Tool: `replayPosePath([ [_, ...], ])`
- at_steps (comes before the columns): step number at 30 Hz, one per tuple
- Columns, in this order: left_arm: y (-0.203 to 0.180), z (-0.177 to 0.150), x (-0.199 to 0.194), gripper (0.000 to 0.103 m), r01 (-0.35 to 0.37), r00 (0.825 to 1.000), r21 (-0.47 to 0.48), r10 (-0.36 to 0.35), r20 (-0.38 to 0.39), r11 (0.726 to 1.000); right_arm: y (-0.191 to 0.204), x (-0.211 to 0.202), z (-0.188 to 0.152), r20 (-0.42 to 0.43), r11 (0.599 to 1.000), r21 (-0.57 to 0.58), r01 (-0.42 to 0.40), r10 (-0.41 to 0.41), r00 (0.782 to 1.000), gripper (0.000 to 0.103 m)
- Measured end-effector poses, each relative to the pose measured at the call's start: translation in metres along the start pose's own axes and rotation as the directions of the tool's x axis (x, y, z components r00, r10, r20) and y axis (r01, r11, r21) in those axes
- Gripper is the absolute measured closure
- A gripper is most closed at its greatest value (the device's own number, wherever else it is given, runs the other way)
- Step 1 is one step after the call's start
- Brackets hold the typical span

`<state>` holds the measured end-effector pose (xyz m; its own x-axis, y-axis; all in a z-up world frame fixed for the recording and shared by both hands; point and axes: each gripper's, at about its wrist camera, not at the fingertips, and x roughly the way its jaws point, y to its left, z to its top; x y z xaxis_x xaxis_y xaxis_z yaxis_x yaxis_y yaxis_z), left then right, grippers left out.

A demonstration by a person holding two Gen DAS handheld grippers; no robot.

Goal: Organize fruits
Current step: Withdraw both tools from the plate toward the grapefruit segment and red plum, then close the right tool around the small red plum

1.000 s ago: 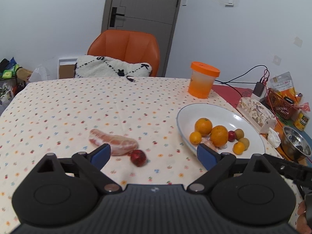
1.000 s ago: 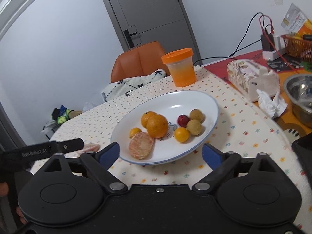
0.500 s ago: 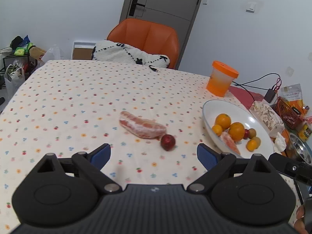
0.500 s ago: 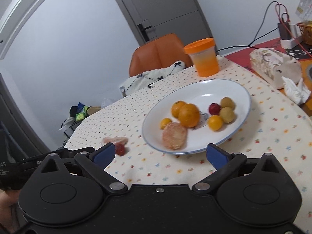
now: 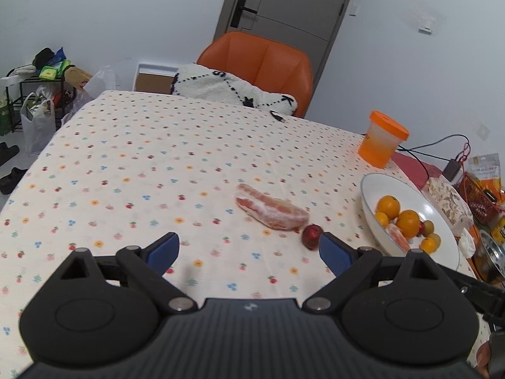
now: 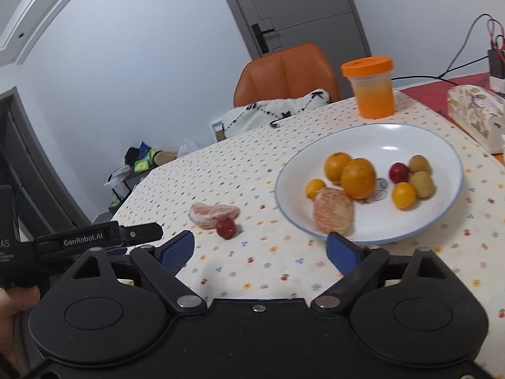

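Observation:
A peeled citrus wedge (image 5: 271,210) lies on the dotted tablecloth with a small red fruit (image 5: 311,235) touching its right end. Both lie a short way ahead of my left gripper (image 5: 249,251), which is open and empty. The white plate (image 6: 442,145) holds oranges (image 6: 358,173), a peeled citrus half (image 6: 333,210), small yellow, red and green-brown fruits. My right gripper (image 6: 260,249) is open and empty, near the plate's front rim. The wedge (image 6: 213,213) and red fruit (image 6: 225,227) lie ahead of its left finger.
An orange-lidded jar (image 5: 382,142) stands behind the plate. A tissue box (image 6: 476,113), cables and a metal bowl (image 5: 492,259) crowd the right side. An orange chair (image 5: 262,63) with a white cushion is at the far edge. A hand holds the left gripper's body (image 6: 82,240).
Both grippers have pulled back and swung left. The wedge and red fruit now sit right of centre in the left view, and came into the right view. No fruit moved.

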<state>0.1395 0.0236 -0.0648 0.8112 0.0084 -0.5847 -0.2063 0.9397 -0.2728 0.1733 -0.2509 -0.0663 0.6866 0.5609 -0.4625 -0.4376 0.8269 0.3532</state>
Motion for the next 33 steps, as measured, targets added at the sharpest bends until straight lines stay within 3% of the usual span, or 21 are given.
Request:
replayPosePath([
  [12, 0.022, 0.006, 0.012, 0.009, 0.006, 1.0, -0.025, -0.007, -0.019, 1.0, 0.023, 0.038, 0.0, -0.058, 0.999, -0.032, -0.018, 0.016, 0.998, 0.041],
  [23, 0.032, 0.012, 0.028, 0.009, 0.017, 0.999, -0.037, -0.018, -0.036, 0.999, 0.038, 0.076, 0.005, -0.095, 0.998, -0.066, -0.008, 0.001, 0.995, 0.05],
  [27, 0.035, 0.014, 0.033, 0.009, 0.008, 0.999, -0.038, -0.009, -0.036, 0.999, 0.04, 0.086, 0.005, -0.113, 0.997, -0.074, -0.012, 0.003, 0.994, 0.06],
  [33, 0.038, 0.016, 0.04, 0.009, 0.004, 0.999, -0.037, -0.006, -0.036, 0.999, 0.045, 0.097, 0.007, -0.119, 0.995, -0.1, -0.008, -0.004, 0.993, 0.065],
])
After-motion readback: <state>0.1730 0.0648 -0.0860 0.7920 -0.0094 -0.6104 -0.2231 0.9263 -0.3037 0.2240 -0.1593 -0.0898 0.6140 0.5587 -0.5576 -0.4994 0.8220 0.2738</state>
